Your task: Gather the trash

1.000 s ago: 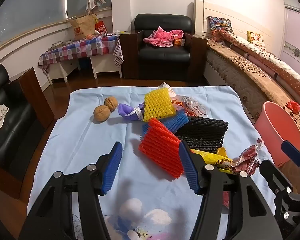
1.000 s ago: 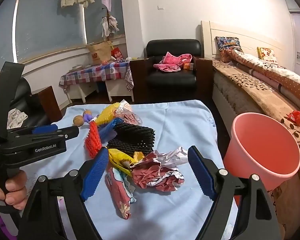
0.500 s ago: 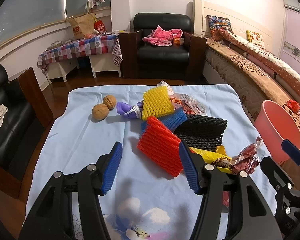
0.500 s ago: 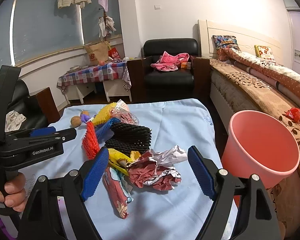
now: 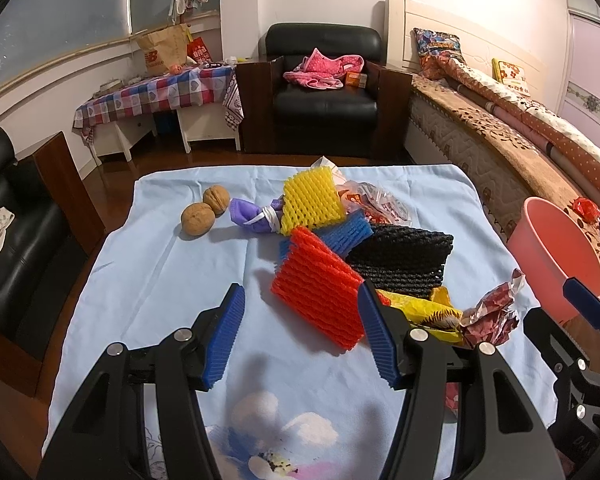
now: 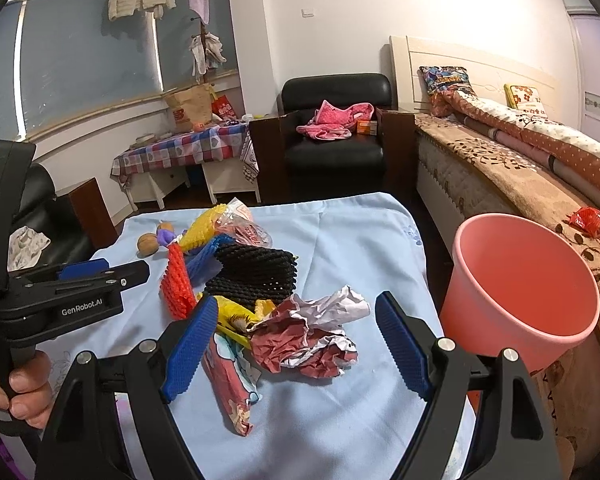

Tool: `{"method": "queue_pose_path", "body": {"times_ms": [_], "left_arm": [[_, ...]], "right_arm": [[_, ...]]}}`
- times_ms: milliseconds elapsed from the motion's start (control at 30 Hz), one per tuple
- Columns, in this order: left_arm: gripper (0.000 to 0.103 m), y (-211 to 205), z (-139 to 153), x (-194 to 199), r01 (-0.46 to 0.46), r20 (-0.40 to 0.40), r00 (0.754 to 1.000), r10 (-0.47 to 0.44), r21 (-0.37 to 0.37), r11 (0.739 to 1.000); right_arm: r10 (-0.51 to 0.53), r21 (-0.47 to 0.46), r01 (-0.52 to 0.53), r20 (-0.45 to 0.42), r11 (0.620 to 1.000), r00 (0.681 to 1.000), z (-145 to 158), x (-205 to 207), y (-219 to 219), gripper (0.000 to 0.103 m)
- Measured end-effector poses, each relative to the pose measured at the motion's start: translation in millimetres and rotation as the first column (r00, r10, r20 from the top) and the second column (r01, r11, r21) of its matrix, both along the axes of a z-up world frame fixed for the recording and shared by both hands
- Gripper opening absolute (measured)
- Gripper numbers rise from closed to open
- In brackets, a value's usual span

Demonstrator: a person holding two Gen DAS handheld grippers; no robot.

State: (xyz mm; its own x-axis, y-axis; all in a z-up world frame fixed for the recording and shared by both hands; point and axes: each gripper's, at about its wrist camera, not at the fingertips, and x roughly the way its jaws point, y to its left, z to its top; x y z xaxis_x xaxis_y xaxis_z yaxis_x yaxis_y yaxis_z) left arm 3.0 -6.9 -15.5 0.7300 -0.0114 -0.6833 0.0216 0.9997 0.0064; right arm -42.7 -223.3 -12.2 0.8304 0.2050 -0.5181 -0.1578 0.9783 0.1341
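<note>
A heap of trash lies on the light blue tablecloth [image 5: 152, 264]: a red foam net [image 5: 320, 292], a black net [image 5: 404, 252], a blue net [image 5: 340, 232], a yellow net [image 5: 310, 204], a yellow wrapper [image 5: 424, 312] and a crumpled red-and-white wrapper [image 6: 312, 336]. My left gripper [image 5: 300, 336] is open, just short of the red net. My right gripper [image 6: 296, 348] is open, with the crumpled wrapper lying between and just beyond its pads. A pink bucket [image 6: 520, 284] stands off the table's right edge.
Two walnuts [image 5: 204, 212] and a purple bundle [image 5: 252, 214] lie at the far left of the heap. A red patterned packet [image 6: 228, 388] lies near my right gripper. A bed [image 6: 520, 160] runs along the right, a black armchair [image 5: 324, 96] beyond the table.
Both grippers have backed off and risen slightly; the heap sits a little farther in both views. Nothing was taken hold of.
</note>
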Motion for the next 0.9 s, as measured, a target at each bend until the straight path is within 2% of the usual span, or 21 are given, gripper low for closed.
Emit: {"method": "queue_pose_path", "body": {"times_ms": [900], "left_arm": [[0.059,1.0,0.5,1.3,0.0,-0.007,1.0,0.0,-0.005,1.0]], "right_arm": [[-0.002,0.001,0.002,-0.008,1.0,1.0,-2.3,1.9,-0.6,0.077]]}}
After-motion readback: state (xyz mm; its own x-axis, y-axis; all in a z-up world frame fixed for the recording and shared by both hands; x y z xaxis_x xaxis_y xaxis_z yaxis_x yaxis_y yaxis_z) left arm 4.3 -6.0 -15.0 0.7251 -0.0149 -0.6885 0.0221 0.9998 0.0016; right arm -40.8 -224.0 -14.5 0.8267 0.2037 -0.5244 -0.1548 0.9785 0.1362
